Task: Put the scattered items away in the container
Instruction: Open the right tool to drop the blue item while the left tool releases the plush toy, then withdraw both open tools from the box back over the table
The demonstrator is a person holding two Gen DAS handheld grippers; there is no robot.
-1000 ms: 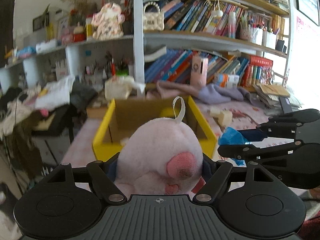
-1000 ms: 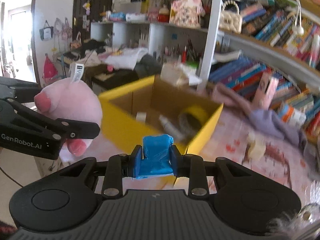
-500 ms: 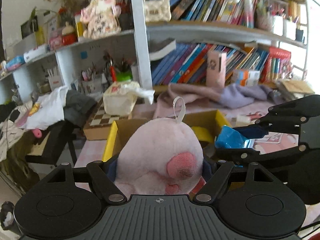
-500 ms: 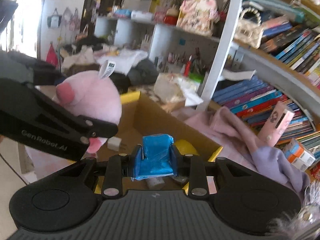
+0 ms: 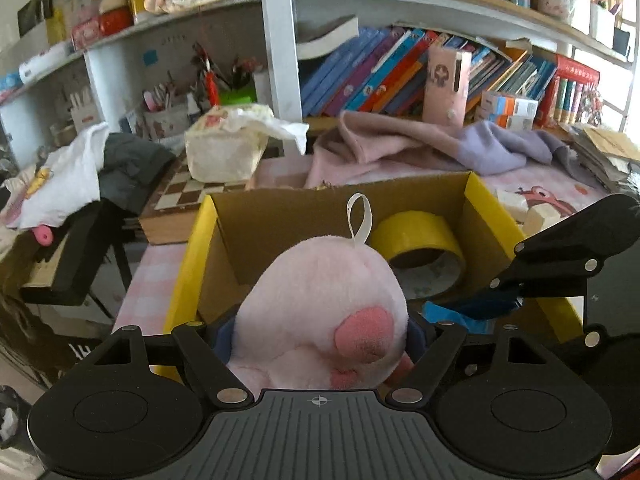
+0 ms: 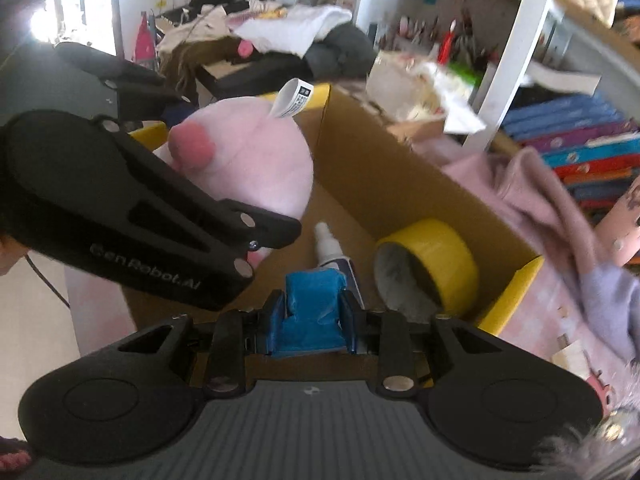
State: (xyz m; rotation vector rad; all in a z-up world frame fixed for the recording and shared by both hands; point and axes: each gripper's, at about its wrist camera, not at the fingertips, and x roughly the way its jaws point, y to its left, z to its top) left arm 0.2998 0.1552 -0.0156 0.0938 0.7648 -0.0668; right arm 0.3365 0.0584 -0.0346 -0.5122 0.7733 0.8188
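Pink plush toy point(image 5: 320, 312), soft and light, clamped mid-body in left claw point(image 5: 320, 336); right claw point(image 6: 314, 312) grips crinkly blue packet point(image 6: 314, 300) over yellow box point(image 5: 192, 248), lower centre.

A: How's the matte black plastic left gripper point(image 6: 276, 228) built?
B: Ribbed grey base, round side discs, silver screws, "GenRobot.AI" lettering.
A: And the matching right gripper point(image 6: 314, 316)?
B: Same, with blue pads.

pink plush point(image 5: 320, 304), blue packet point(image 6: 314, 312), above yellow box point(image 5: 192, 256)
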